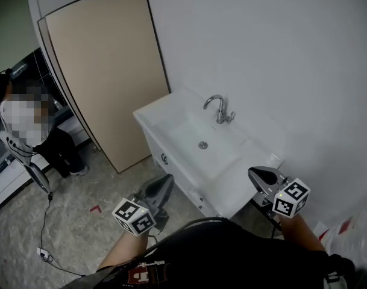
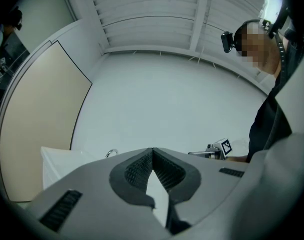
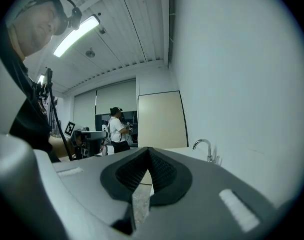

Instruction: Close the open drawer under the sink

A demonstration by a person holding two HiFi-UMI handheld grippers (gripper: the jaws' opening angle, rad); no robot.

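Since a drawer on runners slides rather than lifts, I judge it will feel rigid and fairly heavy, moving only along one line, and not fragile. A flat push on the front panel, near its middle or just beside the handle, should serve better than any pinch. The white face looks smooth and perhaps slippery, so the contact ought to be square.

The drawer (image 1: 182,176) belongs to the cabinet front under the sink (image 1: 171,110), at the centre of the head view, below and left of the faucet (image 1: 218,108). A small dark handle (image 1: 164,158) shows on that front. From this steep angle I cannot tell how far the drawer stands out.

My left tongs (image 1: 169,178) hang at the lower left of centre, pressed together with nothing between them. They point up the frame toward the cabinet front, near it but apart from it. In the left gripper view the left tongs (image 2: 152,150) show only the sink's edge and the faucet beyond them, not the drawer.

My right tongs (image 1: 254,172) sit at the lower right, by the sink's near end, also pressed together and empty, as the right gripper view (image 3: 148,149) confirms. They lie well to the right of the drawer front, so I judge the left pair better placed for the push.
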